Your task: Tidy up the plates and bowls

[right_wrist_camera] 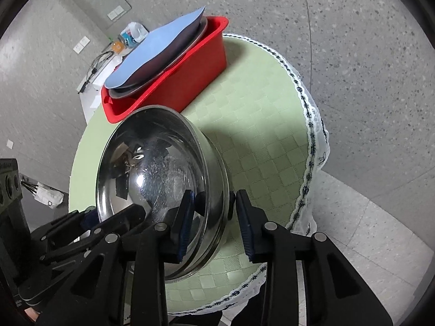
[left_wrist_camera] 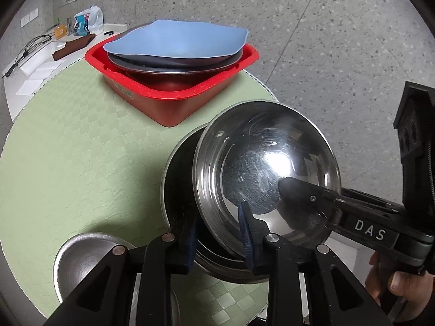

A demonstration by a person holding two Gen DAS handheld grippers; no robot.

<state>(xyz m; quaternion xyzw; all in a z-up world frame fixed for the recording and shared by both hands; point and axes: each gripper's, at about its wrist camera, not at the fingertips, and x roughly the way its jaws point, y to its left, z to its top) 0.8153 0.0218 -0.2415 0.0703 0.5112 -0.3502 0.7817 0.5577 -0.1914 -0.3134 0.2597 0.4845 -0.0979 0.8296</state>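
A shiny steel bowl (left_wrist_camera: 267,160) is tilted up, resting inside a darker steel bowl (left_wrist_camera: 176,190) on the green table. My left gripper (left_wrist_camera: 218,240) has its fingers astride the near rims of both bowls, with a gap showing. My right gripper (right_wrist_camera: 214,222) has one finger inside the shiny bowl (right_wrist_camera: 160,174) and one outside its rim; whether the pads press the wall does not show. It enters the left wrist view from the right (left_wrist_camera: 304,193). A red bin (left_wrist_camera: 174,92) at the far side holds stacked plates under a blue plate (left_wrist_camera: 176,40).
A small steel bowl (left_wrist_camera: 84,260) sits at the near left of the round green tablecloth (left_wrist_camera: 68,149). The table edge with lace trim (right_wrist_camera: 310,141) drops to a speckled floor. A white side counter (left_wrist_camera: 35,65) holds cables, a bottle and a brown cloth.
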